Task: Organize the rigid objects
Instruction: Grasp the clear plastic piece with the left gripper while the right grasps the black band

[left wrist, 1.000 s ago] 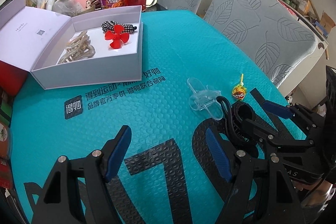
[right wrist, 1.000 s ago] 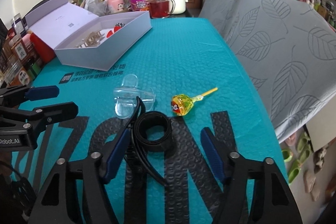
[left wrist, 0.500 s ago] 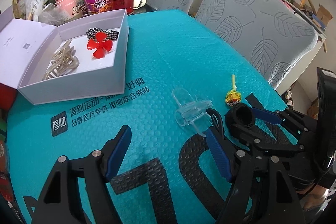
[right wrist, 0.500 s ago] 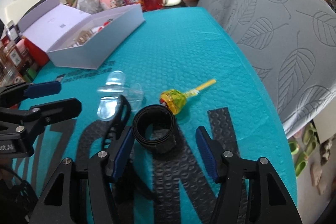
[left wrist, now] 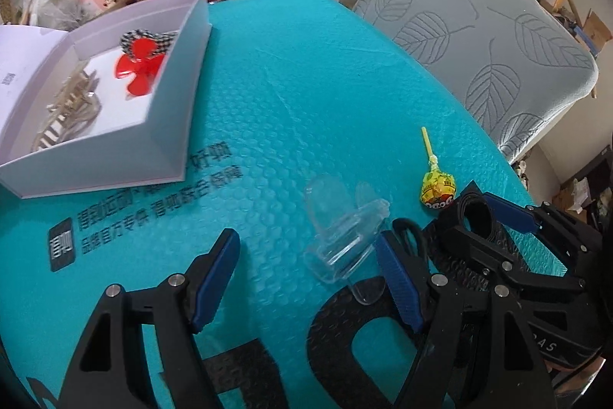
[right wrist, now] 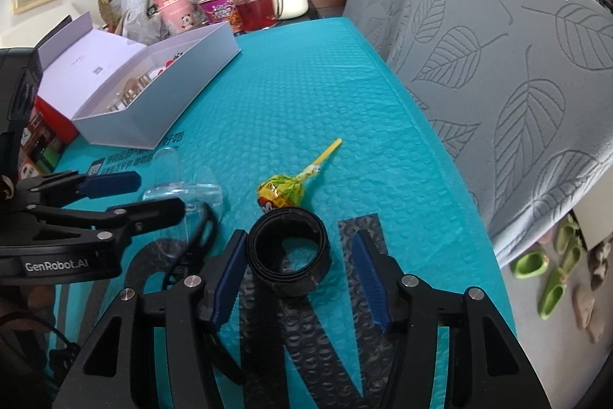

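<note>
my right gripper [right wrist: 297, 273] straddles the black strap coil [right wrist: 289, 248]; its jaws have just been closing, the left blue pad is at the coil's wall, the right pad is clear of it with mat showing between, so nothing is gripped. the coil is a flat band wound into a ring, matte and stiff-looking, lying on a black printed letter of the teal bubble mat [right wrist: 306, 94]. taking the coil as my landmark: the lollipop [right wrist: 281, 192] in crinkled yellow wrapper lies just beyond it, stick pointing away toward the grey leaf-embossed chair cover [right wrist: 517, 64]; the clear plastic clip [left wrist: 341, 236], glossy and curved, lies to its left, with a thin black elastic loop [left wrist: 410, 236] between them. my left gripper [left wrist: 306, 282] hangs wide open and empty left of the coil, its right finger just beside the clip. far beyond the coil stands the open white box [left wrist: 168, 125], smooth card with square walls, holding a red propeller clip [left wrist: 141, 68] and a beige claw clip [left wrist: 65, 110]. between coil and box the dimpled mat is bare. the mat's right edge drops off close beside the coil.
</note>
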`<act>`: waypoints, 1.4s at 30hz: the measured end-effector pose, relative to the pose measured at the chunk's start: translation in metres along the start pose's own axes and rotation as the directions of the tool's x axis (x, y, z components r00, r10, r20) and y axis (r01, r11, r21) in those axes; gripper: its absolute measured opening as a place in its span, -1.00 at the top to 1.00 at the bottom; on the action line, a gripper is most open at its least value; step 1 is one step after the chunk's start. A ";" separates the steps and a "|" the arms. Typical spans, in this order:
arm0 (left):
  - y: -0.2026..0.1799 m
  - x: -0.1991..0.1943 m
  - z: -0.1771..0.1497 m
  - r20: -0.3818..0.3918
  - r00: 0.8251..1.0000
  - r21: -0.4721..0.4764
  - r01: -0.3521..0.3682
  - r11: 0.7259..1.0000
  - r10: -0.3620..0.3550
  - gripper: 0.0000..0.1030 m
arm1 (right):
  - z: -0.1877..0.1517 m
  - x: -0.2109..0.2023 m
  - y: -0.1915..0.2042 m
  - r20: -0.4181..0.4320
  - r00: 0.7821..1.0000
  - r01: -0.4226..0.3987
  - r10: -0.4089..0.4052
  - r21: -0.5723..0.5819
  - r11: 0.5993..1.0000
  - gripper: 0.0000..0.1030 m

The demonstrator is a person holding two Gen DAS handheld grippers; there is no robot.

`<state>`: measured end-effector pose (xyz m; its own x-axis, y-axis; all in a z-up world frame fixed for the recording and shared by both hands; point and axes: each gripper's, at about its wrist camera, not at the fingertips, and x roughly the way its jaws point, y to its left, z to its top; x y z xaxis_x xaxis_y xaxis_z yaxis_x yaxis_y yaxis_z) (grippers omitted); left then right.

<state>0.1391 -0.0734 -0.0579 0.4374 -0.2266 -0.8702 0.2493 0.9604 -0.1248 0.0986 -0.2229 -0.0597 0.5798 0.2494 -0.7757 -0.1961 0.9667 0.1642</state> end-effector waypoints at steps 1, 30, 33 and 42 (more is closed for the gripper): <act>-0.002 0.003 0.001 -0.005 1.000 0.006 0.000 1.000 0.000 -0.43 | 0.001 0.001 0.000 -0.004 1.000 -0.001 0.001 -0.003 1.000 -0.09; 0.006 -0.020 -0.027 0.112 0.994 -0.001 0.005 1.000 -0.005 0.28 | -0.001 -0.006 0.011 0.028 0.999 0.043 -0.043 -0.008 0.999 0.23; 0.010 -0.028 -0.033 0.124 0.992 -0.010 0.002 1.000 -0.001 0.32 | -0.002 -0.010 0.015 0.034 0.998 0.052 -0.051 -0.011 0.999 0.23; 0.025 -0.040 -0.049 0.129 0.992 -0.041 0.009 0.999 -0.004 0.40 | -0.007 -0.017 0.031 0.047 0.998 0.048 -0.046 -0.032 0.998 0.23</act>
<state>0.0853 -0.0326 -0.0497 0.5446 -0.2493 -0.8008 0.2173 0.9641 -0.1524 0.0768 -0.1973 -0.0452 0.6245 0.2068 -0.7531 -0.1936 0.9752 0.1073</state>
